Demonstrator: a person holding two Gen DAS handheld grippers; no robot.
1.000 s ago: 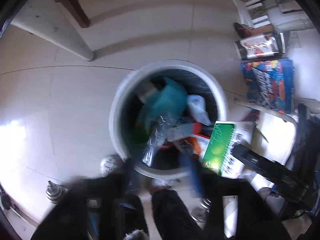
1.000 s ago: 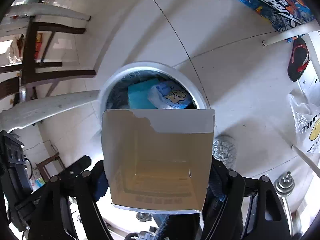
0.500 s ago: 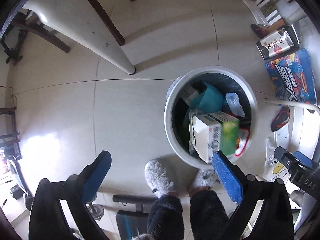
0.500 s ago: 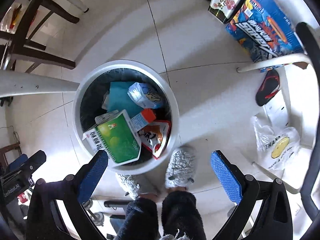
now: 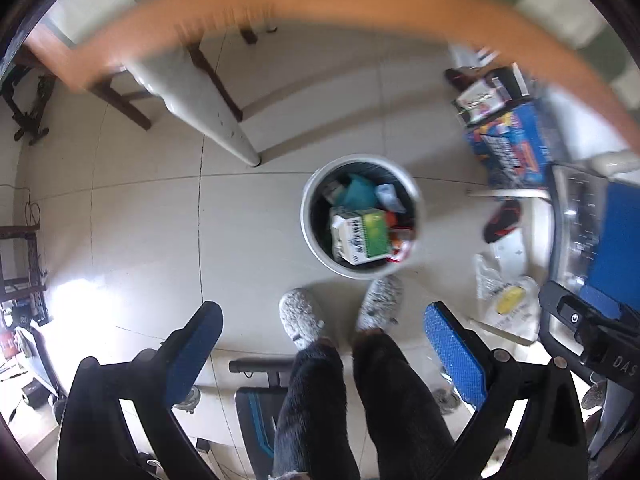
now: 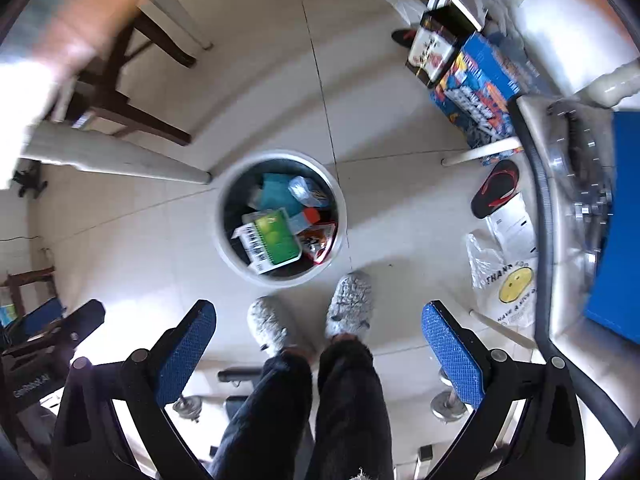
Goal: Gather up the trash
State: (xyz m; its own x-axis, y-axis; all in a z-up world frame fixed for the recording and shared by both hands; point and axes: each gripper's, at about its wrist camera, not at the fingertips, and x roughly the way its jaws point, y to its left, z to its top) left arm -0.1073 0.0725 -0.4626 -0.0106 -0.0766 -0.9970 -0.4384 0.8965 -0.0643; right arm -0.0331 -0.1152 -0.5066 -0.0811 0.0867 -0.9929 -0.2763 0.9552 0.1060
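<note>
Left gripper [image 5: 322, 338] wide open, nothing in it; right gripper [image 6: 318, 336] same. Both high over floor. Bin [image 5: 310, 236] stands at 12 o'clock from slippers [image 5: 300, 320], w/ green-white carton [image 5: 360, 236] on top of trash inside. Blue box [image 6: 476, 88] at 2 o'clock from bin.

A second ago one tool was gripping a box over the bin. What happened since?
The right tool let go of the green-and-white carton, which now lies in the round white trash bin. Both it and the left tool, open and empty, have risen away. The bin itself stayed put.
</note>
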